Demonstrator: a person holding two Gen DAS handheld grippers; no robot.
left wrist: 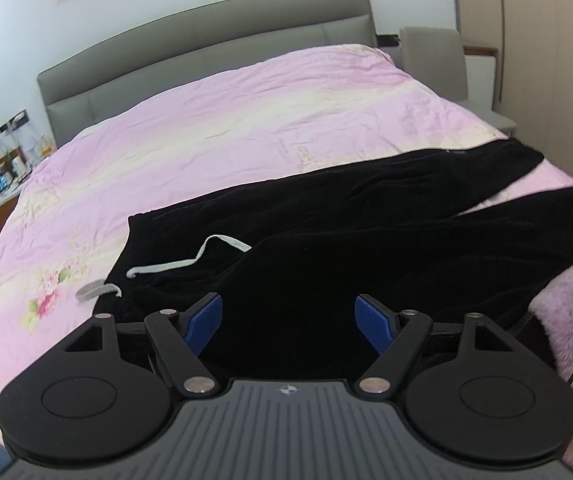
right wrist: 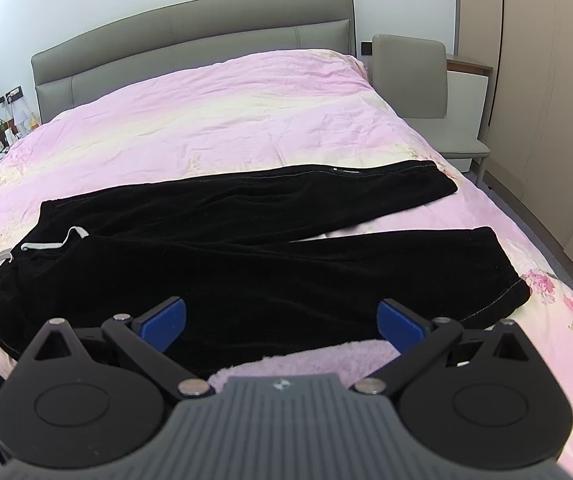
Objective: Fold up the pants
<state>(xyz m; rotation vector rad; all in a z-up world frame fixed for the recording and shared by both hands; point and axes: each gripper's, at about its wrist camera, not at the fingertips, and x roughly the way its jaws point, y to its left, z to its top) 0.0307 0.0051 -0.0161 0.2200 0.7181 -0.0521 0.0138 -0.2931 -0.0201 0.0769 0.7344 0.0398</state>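
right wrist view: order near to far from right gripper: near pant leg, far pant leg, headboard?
From the right gripper:
1. Near pant leg, just ahead, running right.
2. Far pant leg, mid-bed, beyond it.
3. Headboard, at the bed's far end.

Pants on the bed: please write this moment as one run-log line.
pants: spread flat on bed cover, legs apart, unfolded | left gripper: open, above waist end | right gripper: open, above near leg | drawstring: loose
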